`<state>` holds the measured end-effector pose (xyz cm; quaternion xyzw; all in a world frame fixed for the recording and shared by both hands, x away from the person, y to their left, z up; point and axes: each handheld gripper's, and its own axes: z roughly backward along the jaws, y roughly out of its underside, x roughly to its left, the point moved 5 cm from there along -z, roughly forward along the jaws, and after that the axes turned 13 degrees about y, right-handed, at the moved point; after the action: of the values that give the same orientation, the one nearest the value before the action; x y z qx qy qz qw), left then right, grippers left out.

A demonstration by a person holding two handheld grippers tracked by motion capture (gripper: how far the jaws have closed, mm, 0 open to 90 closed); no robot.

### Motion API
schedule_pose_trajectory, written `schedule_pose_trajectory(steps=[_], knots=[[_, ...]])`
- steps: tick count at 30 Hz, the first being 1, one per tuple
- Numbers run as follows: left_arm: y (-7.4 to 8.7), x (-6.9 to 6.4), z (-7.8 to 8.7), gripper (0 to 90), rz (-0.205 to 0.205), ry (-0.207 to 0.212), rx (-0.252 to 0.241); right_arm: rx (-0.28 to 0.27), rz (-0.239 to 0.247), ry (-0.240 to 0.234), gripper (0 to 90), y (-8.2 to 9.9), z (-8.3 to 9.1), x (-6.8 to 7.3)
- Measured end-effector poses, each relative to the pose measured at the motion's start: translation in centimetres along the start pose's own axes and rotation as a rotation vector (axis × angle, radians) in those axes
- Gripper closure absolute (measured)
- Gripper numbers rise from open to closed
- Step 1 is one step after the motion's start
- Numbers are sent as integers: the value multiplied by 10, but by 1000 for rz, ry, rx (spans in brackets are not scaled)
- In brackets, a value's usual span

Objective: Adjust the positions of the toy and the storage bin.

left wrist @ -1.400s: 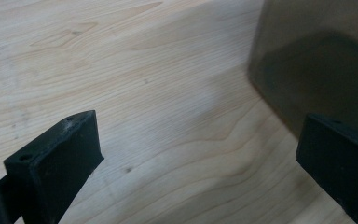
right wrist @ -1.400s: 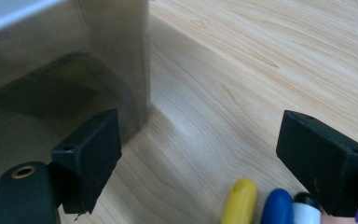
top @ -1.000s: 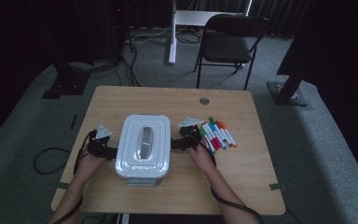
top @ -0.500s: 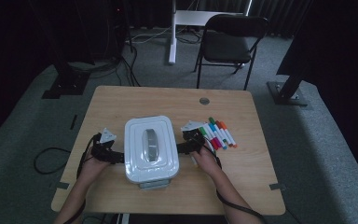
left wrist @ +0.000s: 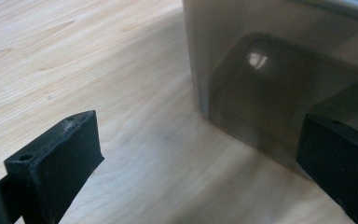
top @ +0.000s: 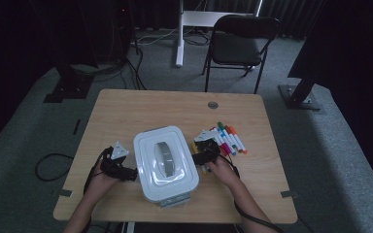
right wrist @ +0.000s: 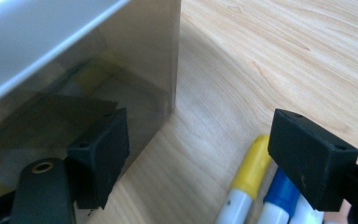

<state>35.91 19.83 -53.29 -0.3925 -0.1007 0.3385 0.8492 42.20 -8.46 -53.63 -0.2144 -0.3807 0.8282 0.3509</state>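
Observation:
A white lidded storage box (top: pixel 165 162) with a grey handle stands on the wooden table (top: pixel 126 116), turned slightly askew. My left gripper (top: pixel 126 173) is at its left side, open. In the left gripper view the jaws (left wrist: pixel 200 135) stand wide apart, the right one right up against the box's translucent wall (left wrist: pixel 279 70). My right gripper (top: pixel 200 154) is at the box's right side, open too (right wrist: pixel 200 140). Its left jaw lies against the box wall (right wrist: pixel 121 56) and its right jaw hangs over a yellow marker (right wrist: pixel 244 186) and a blue marker (right wrist: pixel 279 196).
Several coloured markers (top: pixel 228 138) lie in a row right of the box. A round cable grommet (top: pixel 213 104) sits near the table's far edge. A black chair (top: pixel 238 46) stands behind the table. The box's front end is close to the near table edge.
The box has slid toward the near edge and slightly right, turning a little. Both grippers moved with it, one on each side.

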Motion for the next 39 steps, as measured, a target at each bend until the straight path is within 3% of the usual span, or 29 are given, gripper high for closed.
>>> schedule_pose_trajectory(steps=[9, 18, 23, 26, 28, 31, 34, 36, 39], knots=[[-3, -32, -6, 4, -37, 56, 3, -6, -17, -40, 212, 11, 8, -12], [-4, -50, -11, 4, -47, 112, 1, -7, 27, -51, 215, 20, 22, -17], [-7, -58, -15, 4, -54, 139, -7, -1, 21, -64, 215, 22, 23, -26], [-4, -57, -17, 4, -52, 159, -30, -3, 14, -62, 213, 23, 23, -30], [2, -55, -19, 4, -68, 156, -27, 1, 25, -73, 143, 25, 24, -35], [8, -52, -20, 5, -81, 148, -23, -20, 34, -47, 145, 24, 28, -40], [19, -43, -15, 5, -51, 144, -40, -41, 11, -6, 145, 26, 36, -49], [23, -38, -11, 5, -33, 128, -44, -41, 11, 3, 145, 30, 41, -51], [27, -35, -4, 5, -5, 138, -50, -42, 3, 11, 145, 37, 48, -53]])
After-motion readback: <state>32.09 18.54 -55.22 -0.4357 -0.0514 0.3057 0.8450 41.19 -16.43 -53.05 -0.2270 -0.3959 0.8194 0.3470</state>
